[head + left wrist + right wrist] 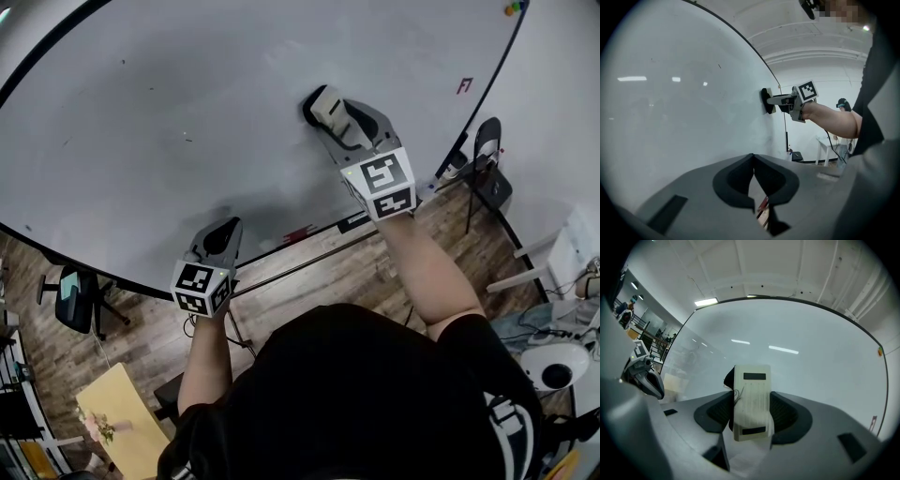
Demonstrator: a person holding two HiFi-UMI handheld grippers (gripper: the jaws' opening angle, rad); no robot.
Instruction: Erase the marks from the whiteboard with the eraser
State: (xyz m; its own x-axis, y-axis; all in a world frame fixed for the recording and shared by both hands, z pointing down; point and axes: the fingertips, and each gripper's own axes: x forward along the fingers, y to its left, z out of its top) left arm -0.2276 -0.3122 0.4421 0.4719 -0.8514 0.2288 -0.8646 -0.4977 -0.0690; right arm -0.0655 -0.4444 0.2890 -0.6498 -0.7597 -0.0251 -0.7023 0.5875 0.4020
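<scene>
— What is the right gripper (325, 110) doing?

— Its jaws are clamping the eraser (751, 401), a pale, ribbed plastic block with two dark slots. The dark felt pad on its far side is pressing against the whiteboard (187, 112) straight ahead of the jaws.

— How is the board looking?

— Glossy and smooth, and its dark rim is curving round in these wide-angle views. A small red mark (465, 85) is sitting well off to that gripper's right.

— And the left gripper (752, 180)?

— It is hanging lower, near the board's bottom edge, well apart from the eraser. Its matte grey jaws are meeting at the tips, gripping nothing.
</scene>
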